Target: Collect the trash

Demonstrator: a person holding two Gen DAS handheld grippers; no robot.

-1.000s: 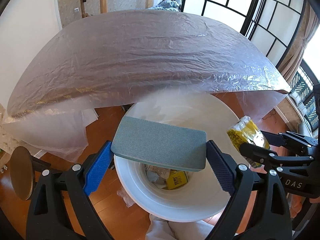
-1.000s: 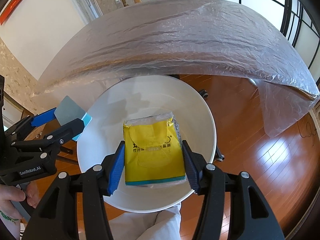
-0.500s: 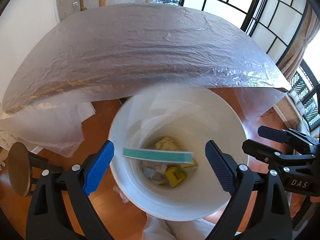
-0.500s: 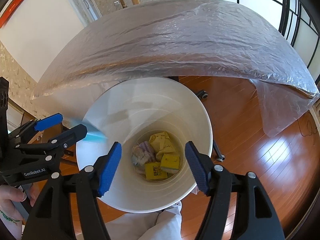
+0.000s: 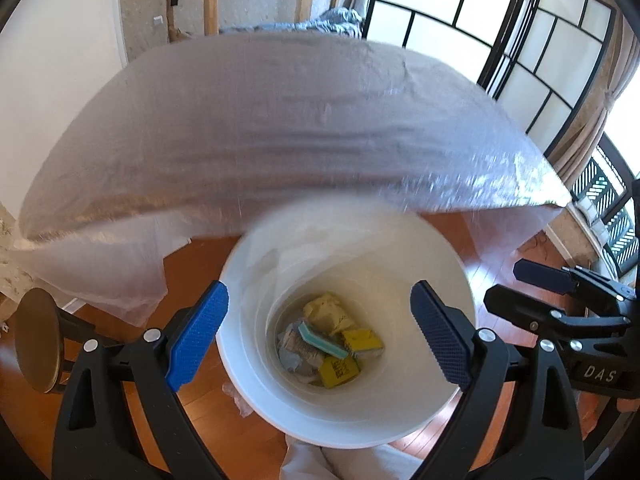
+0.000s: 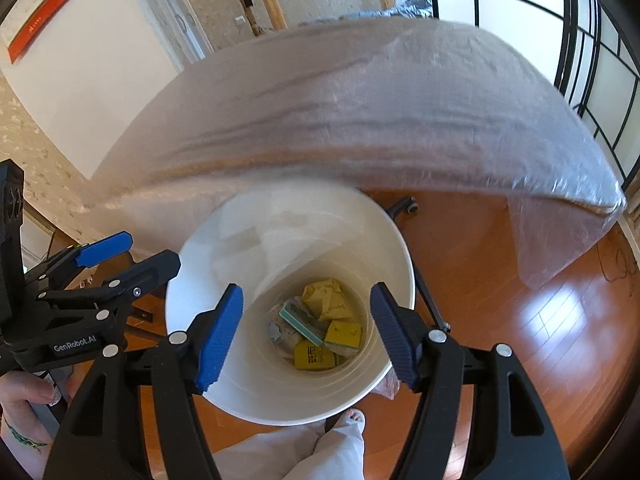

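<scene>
A white bucket (image 5: pixel 400 412) stands on the wooden floor below both grippers; it also shows in the right wrist view (image 6: pixel 192 280). At its bottom lie a teal-edged sponge (image 5: pixel 322 336), yellow packets (image 5: pixel 338 372) and crumpled paper. The right wrist view shows the sponge (image 6: pixel 300 322) and yellow packets (image 6: pixel 314 354) too. My left gripper (image 5: pixel 320 336) is open and empty above the bucket. My right gripper (image 6: pixel 306 334) is open and empty above it as well.
A table covered in clear plastic sheet (image 5: pixel 280 128) stands just behind the bucket, its edge overhanging the rim. A round brown stool (image 5: pixel 36 340) is at the left. The person's white-clad legs (image 6: pixel 300 448) are close to the bucket's front. Wooden floor (image 6: pixel 520 320) lies to the right.
Both grippers opened. The sponge dropped from my left gripper and the yellow packet from my right gripper; both now lie at the bottom of the bucket. Both grippers have lifted slightly.
</scene>
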